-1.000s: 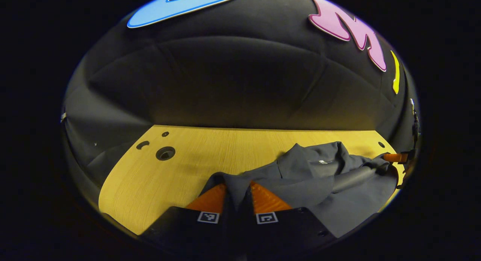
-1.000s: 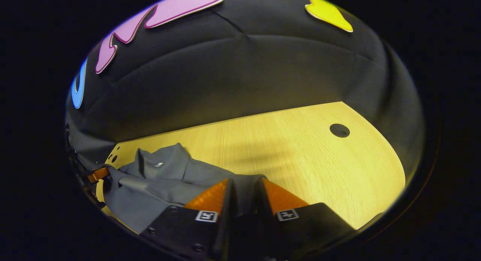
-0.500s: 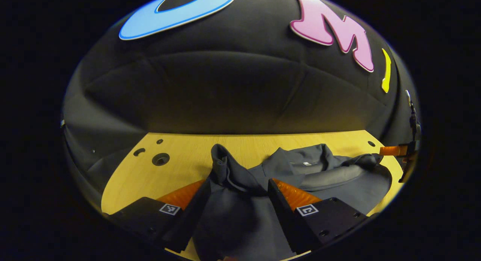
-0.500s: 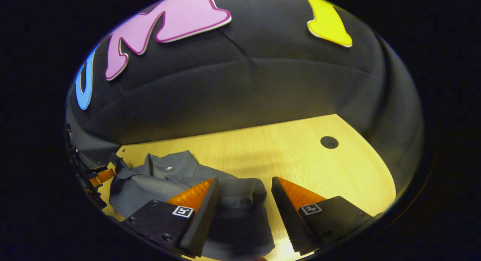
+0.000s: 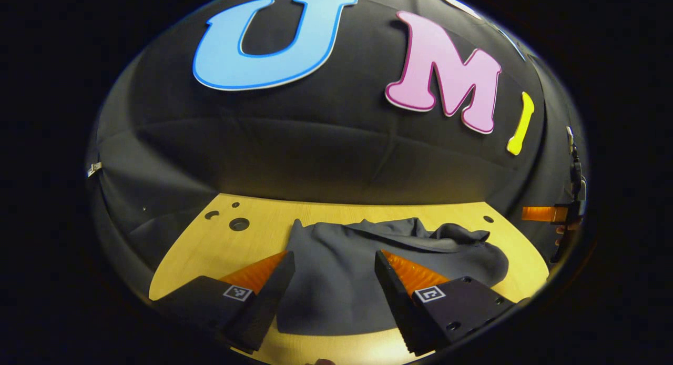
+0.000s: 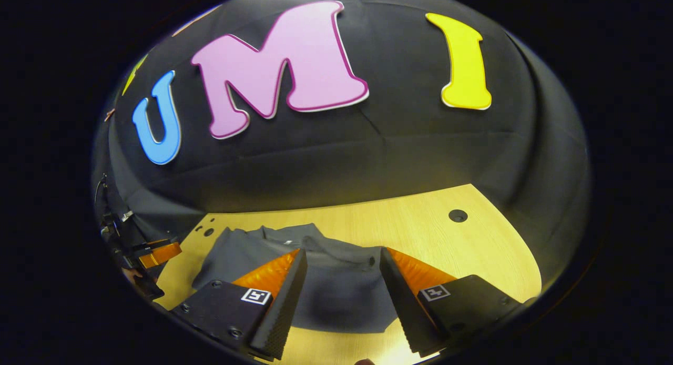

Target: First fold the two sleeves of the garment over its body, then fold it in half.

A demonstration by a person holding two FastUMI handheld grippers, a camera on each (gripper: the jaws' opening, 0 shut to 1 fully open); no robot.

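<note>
Partly hidden garment [image 5: 336,270] (folded), claws apart

Both tongs, left tongs [image 5: 332,273] and right tongs [image 6: 340,273], had black blocky bodies with screws, square black-and-white markers, and ribbed wedge fingers

The left gripper view looks forward and slightly down from just above the desk [image 5: 210,249], along its own spread fingers, toward the booth's back wall, with the folded dark garment [image 5: 336,270] close ahead. The right gripper view faces the same wall from a like height, angled a little leftward. Both share the garment, the desk top and the wall; each catches the other gripper at its edge.
</note>
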